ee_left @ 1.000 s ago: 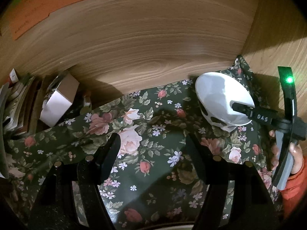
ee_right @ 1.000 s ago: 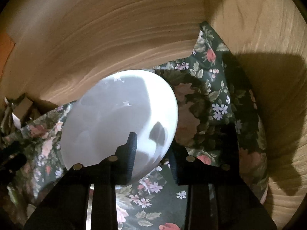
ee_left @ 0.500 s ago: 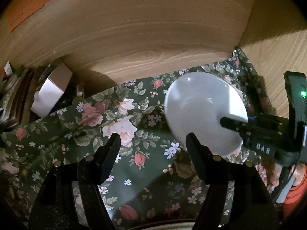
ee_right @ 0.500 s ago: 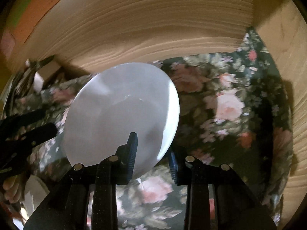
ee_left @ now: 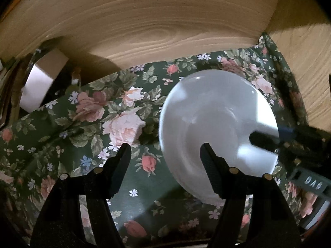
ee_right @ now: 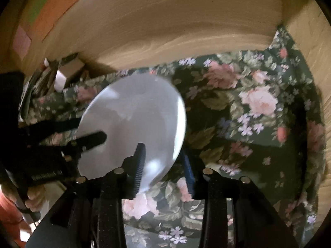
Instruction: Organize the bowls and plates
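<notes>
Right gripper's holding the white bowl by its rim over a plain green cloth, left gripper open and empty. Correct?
One thing is off: the cloth is floral, dark green with pink roses, as the left wrist view shows. The rest stands: right gripper holds the white bowl by its rim, left gripper open and empty.

White bowl [ee_left: 217, 124] tilted on edge above the floral cloth [ee_left: 93, 128].

Dark green floral cloth [ee_left: 86, 136] against wooden panels [ee_left: 144, 20], small cardboard box [ee_left: 39, 86] far left, orange paper [ee_right: 60, 8]
</notes>
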Demonstrator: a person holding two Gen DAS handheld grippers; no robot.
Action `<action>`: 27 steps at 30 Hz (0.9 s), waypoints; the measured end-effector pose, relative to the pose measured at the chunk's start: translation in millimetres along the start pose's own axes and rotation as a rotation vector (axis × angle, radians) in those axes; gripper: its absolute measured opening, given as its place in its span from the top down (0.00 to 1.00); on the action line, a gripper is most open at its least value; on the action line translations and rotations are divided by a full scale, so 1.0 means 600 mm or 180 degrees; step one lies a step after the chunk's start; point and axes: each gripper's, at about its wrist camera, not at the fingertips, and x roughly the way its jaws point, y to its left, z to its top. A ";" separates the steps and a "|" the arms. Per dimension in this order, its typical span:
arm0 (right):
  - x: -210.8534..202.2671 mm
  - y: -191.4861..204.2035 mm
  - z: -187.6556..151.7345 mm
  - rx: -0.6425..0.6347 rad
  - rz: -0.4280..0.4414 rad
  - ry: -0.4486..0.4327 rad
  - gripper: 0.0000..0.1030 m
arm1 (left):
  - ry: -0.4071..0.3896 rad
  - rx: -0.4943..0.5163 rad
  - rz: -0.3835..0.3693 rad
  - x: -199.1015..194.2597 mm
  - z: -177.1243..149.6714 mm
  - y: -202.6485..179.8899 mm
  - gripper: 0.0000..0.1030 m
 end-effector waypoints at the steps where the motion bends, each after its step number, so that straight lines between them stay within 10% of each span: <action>1: -0.005 -0.006 0.000 0.0023 -0.0014 -0.0028 0.64 | -0.0002 0.0015 -0.0013 0.000 0.001 -0.002 0.33; 13: 0.037 0.003 0.008 -0.0020 -0.0017 0.0068 0.70 | 0.0201 0.0036 -0.0145 0.031 0.002 -0.017 0.70; 27: 0.002 0.035 0.005 -0.0151 -0.0088 -0.0172 0.77 | -0.0060 0.0101 -0.0078 -0.023 -0.002 -0.021 0.72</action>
